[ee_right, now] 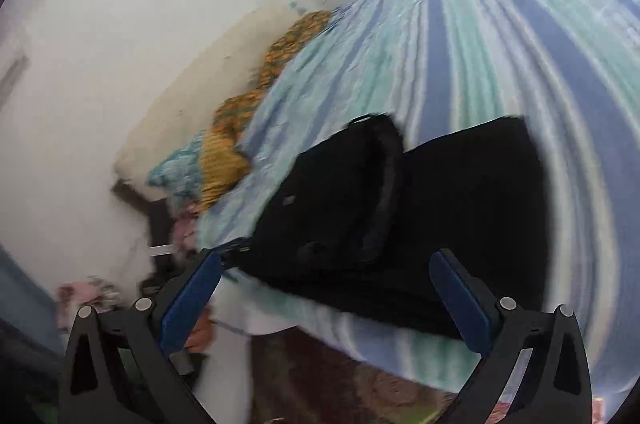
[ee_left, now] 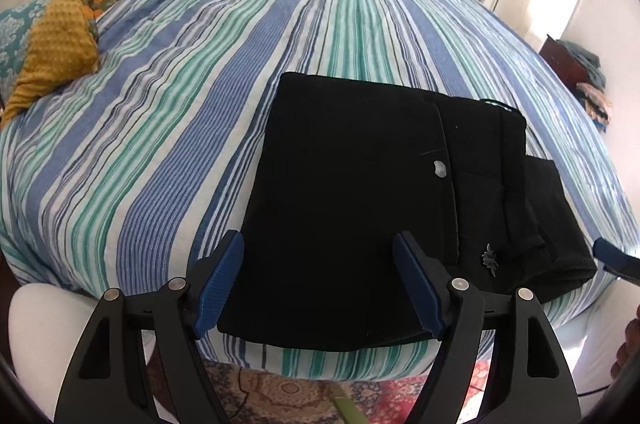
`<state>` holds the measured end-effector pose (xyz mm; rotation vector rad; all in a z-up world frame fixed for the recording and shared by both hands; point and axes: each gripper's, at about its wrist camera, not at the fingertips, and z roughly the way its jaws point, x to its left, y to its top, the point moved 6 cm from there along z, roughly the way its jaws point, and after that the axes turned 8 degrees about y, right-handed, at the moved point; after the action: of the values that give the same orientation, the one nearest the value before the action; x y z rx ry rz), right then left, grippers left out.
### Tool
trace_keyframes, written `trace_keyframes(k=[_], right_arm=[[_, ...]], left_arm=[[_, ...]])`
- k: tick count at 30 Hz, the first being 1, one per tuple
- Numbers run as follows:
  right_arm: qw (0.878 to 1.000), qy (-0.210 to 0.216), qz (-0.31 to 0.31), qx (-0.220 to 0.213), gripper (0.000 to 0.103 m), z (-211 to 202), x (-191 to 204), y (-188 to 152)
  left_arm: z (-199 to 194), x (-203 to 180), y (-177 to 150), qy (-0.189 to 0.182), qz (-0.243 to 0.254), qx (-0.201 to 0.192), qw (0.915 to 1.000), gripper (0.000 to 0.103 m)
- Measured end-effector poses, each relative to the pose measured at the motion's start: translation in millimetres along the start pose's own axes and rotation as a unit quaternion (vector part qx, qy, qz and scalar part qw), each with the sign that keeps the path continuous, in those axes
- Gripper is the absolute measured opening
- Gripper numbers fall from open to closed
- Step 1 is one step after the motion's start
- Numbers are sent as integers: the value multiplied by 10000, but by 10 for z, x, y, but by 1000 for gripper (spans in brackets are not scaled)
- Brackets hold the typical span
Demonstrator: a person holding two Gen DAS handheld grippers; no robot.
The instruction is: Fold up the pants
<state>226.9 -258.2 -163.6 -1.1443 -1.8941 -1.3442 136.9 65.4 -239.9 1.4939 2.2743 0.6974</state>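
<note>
Two gripper sets agape, empty, black pants [ee_left: 348,192] folded on striped bed [ee_left: 168,96]

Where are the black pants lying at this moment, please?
In the left wrist view, the folded black pants lie on the striped bedspread near the bed's front edge, right of centre.

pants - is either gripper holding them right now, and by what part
Nothing is held. The left gripper and right gripper are both open, and the folded black pants lie free on the striped bedspread.
</note>
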Motion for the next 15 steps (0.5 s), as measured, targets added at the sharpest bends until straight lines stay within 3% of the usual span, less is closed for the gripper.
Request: trace_keyframes(k=[2, 5, 7, 11, 15], right_arm=[[9954, 658, 413, 568, 103, 263, 51, 59], [9902, 477, 847, 1003, 100, 519, -137, 271], [9893, 288, 803, 1182, 97, 624, -235, 394], [9779, 327, 902, 1858, 95, 861, -291, 429], [9705, 180, 908, 2227, 92, 1019, -316, 373]], left_arm=[[-33, 78, 15, -57, -186, -90, 9998, 79], [-70, 264, 40, 37, -414, -241, 9988, 79], [-67, 412, 49, 145, -591, -299, 9977, 79], [10, 622, 57, 125, -1042, -208, 9943, 78], [25, 549, 58, 224, -885, -261, 9955, 78]])
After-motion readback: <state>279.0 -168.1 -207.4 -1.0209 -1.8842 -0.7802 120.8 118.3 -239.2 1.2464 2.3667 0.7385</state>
